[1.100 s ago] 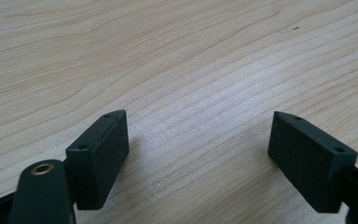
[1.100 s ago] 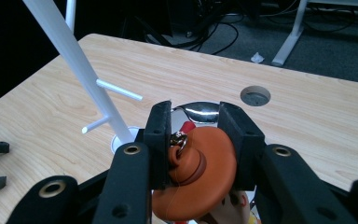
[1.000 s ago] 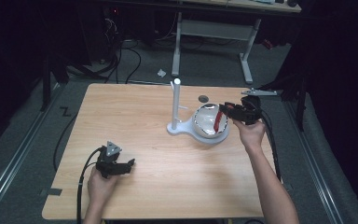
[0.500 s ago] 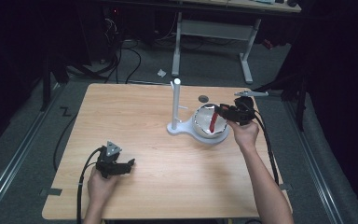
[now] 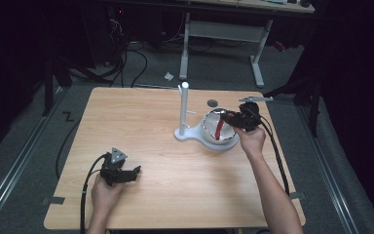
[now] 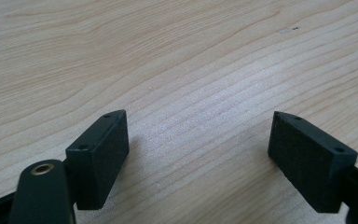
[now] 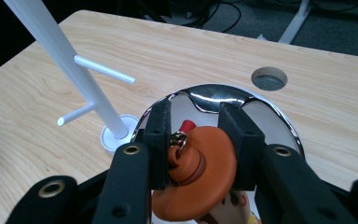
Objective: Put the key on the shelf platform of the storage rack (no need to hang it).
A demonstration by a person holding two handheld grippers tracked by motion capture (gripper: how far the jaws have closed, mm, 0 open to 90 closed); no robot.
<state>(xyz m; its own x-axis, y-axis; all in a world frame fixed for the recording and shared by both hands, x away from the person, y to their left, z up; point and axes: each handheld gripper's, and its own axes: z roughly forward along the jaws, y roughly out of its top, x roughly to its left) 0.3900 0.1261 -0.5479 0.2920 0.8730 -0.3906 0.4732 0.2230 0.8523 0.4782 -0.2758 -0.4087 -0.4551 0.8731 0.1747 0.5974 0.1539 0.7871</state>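
Keychain (image 7: 200,177), an orange figure with a metal ring, sat clamped between our right gripper's (image 7: 196,140) jaws over the steel bowl (image 7: 279,121); within a second we had carried it nearer the white stand (image 7: 81,70), probably to hang it. Our left gripper (image 6: 198,154) rested open on the worktop (image 6: 177,56).

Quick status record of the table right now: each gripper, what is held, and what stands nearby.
right gripper: shut on an orange figure keychain, its metal ring between the fingers
held item position: over the shiny metal bowl
left gripper: open, holding nothing, low over bare wood near the front left of the table
white peg stand: upright, just left of the bowl
table hole: beyond the bowl
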